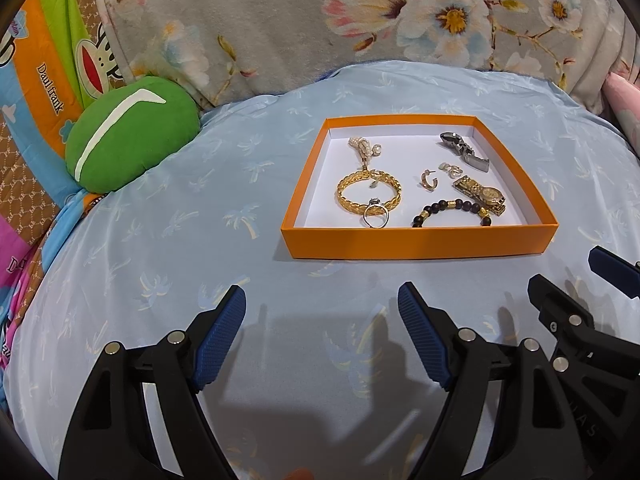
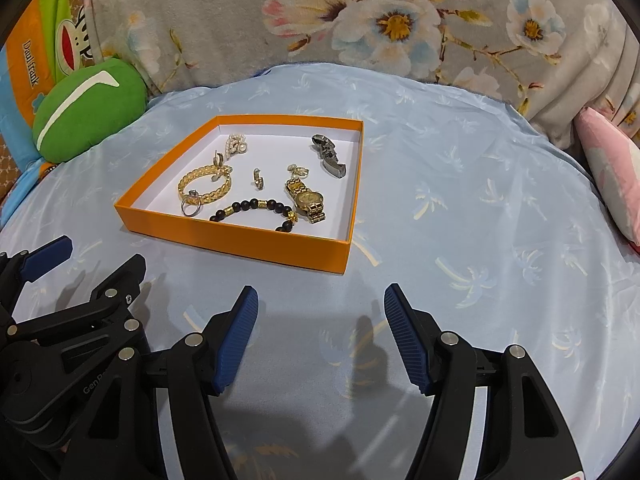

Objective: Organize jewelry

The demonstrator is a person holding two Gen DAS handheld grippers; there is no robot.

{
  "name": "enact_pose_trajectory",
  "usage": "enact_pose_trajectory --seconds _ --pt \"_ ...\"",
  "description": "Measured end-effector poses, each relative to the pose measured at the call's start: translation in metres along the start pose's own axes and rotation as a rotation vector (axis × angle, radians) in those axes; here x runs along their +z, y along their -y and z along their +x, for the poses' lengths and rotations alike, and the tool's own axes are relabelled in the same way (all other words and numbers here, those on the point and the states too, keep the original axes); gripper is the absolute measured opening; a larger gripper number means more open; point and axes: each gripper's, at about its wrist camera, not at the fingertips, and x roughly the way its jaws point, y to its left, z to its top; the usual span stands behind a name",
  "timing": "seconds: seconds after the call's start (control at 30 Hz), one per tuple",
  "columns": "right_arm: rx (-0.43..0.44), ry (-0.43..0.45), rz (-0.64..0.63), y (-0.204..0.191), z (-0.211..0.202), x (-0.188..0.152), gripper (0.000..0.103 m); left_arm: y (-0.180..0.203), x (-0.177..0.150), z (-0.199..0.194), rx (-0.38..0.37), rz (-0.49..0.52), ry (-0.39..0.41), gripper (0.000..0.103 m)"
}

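All jewelry sits inside the shallow orange cardboard box with white floor [image 1: 420, 240]: braided gold bangle [image 1: 369, 192], silver ring with stone [image 1: 376, 215], black-and-gold bead bracelet [image 1: 452, 210], gold wristwatch [image 1: 482, 194], pearl cluster piece [image 1: 362, 148], small gold earrings [image 1: 430, 180], dark grey metal clasp [image 1: 464, 152]. Nothing loose on the pale blue palm-print sheet [image 1: 200, 220]. Left gripper [image 1: 322, 336] and right gripper [image 2: 320, 336] both spread, empty, hovering near the box. Looks essentially done, or not started; 0 items visibly left outside.

A green cushion [image 1: 128, 136] lies beside a floral blanket [image 1: 300, 20] on pale-blue sheet [image 1: 160, 240].
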Motion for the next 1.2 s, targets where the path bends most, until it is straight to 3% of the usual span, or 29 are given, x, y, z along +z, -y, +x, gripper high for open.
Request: enact_pose_trajectory --seconds 1.2 --pt "-0.004 0.006 -0.005 0.0004 -0.0008 0.0001 0.064 -0.0029 -0.0001 -0.0029 0.007 0.000 0.009 0.076"
